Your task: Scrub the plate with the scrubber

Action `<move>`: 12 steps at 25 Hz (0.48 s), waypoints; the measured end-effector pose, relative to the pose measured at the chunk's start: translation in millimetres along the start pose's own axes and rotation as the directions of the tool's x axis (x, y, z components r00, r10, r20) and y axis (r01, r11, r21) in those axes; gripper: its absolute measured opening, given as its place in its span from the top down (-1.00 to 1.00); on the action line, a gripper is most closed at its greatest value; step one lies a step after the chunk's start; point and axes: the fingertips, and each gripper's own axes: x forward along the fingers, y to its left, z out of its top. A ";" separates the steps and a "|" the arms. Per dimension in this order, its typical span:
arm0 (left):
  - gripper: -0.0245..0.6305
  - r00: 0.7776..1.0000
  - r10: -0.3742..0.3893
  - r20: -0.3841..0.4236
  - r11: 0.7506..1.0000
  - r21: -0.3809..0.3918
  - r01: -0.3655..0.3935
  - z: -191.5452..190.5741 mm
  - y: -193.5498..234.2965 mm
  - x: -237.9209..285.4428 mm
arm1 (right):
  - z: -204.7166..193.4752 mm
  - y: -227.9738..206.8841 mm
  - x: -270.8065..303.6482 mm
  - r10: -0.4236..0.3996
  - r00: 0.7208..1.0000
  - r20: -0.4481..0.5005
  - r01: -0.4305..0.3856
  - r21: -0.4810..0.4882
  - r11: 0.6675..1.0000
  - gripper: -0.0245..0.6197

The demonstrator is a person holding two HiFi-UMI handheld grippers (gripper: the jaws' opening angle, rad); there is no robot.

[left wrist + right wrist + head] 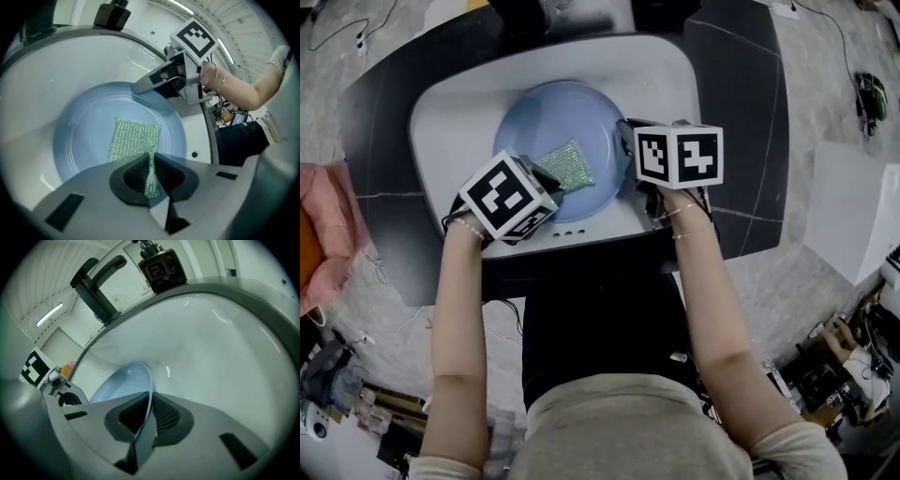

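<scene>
The left claw [151, 161] pinched the soft-looking, floppy scrubber [133, 138] by its edge, and the right claw [150, 399] gripped the hard, slippery-looking plate [84, 140] by its rim.

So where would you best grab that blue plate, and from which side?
Probably by its thin raised rim on the right, coming from that side: the plate lies shallow in the sink, so only the edge offers purchase. The right gripper is clamped there, one jaw each side.
</scene>
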 end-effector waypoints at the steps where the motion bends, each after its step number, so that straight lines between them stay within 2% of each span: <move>1: 0.78 1.000 -0.007 0.003 1.000 0.004 0.007 2.6 -3.9 1.5 | -0.9 -0.9 -0.7 -0.002 1.000 -0.002 0.002 -0.001 1.000 0.82; 8: 0.78 0.999 -0.039 0.038 0.999 0.011 0.038 21.8 -24.3 12.5 | -3.3 -2.8 -3.6 -0.009 1.000 -0.001 0.009 0.000 1.000 0.82; 12: 0.78 0.997 -0.017 0.076 1.000 -0.011 0.017 33.9 -24.3 15.8 | 0.3 -2.6 -6.0 -0.013 1.000 0.009 0.013 -0.002 1.000 0.82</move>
